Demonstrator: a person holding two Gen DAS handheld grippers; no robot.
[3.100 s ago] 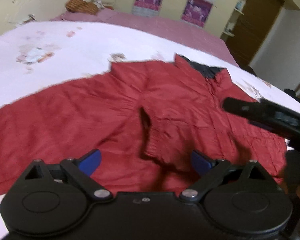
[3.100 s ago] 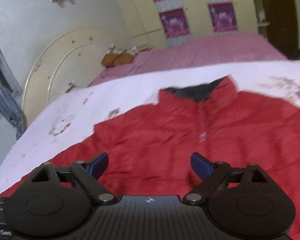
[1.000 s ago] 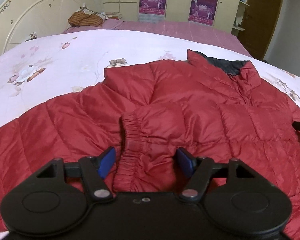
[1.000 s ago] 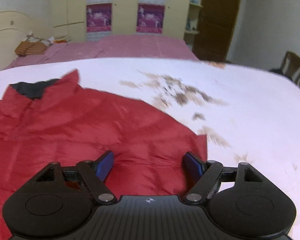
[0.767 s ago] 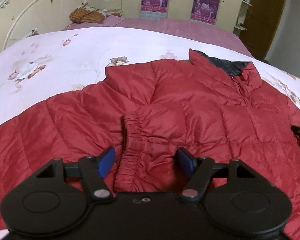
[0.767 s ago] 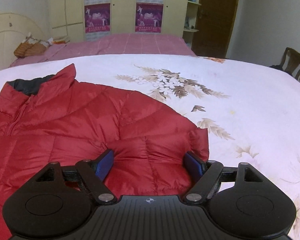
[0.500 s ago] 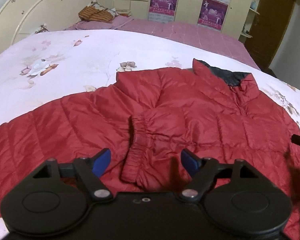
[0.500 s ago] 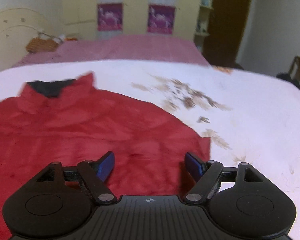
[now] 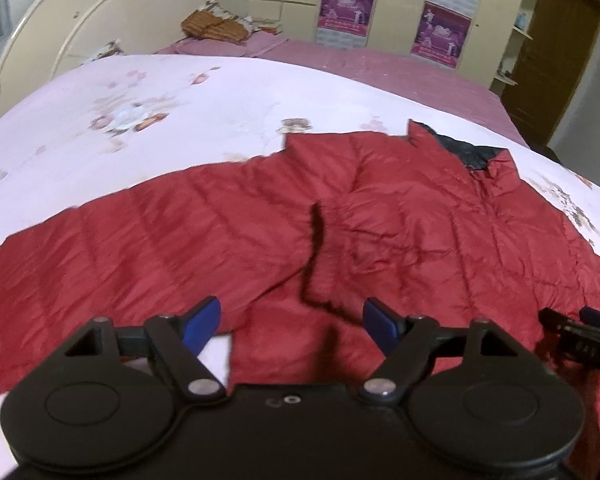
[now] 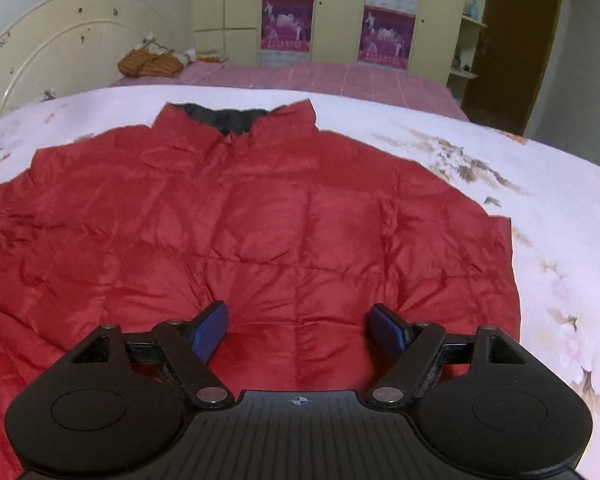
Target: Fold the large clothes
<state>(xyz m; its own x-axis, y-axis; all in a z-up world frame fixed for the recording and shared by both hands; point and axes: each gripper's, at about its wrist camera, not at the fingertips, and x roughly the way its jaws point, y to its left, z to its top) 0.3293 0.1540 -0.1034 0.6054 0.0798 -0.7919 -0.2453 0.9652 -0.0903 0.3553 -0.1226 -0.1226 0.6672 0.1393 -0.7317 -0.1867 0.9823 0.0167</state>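
Note:
A red quilted jacket (image 9: 400, 216) lies front up on a bed with a white flowered sheet (image 9: 160, 120), its dark-lined collar (image 10: 228, 118) at the far side. One sleeve is folded over the chest, and its cuff (image 9: 320, 276) lies just ahead of my left gripper (image 9: 292, 320). That gripper is open, above the cloth, with its blue pads (image 9: 202, 322) touching nothing. My right gripper (image 10: 300, 330) is open too and hovers over the jacket's (image 10: 260, 220) lower front. Its tip (image 9: 580, 334) shows at the right edge of the left wrist view.
Behind the flowered sheet comes a pink bedspread (image 10: 320, 76) with a brown bundle (image 10: 150, 64) near the cream headboard (image 9: 100, 16). Yellow cupboards with purple posters (image 10: 286, 28) and a dark wooden door (image 10: 512, 40) line the far wall.
My left gripper has let go of the folded sleeve cuff, opened wider and drawn back and up. The right gripper has swung from the jacket's right edge to its middle.

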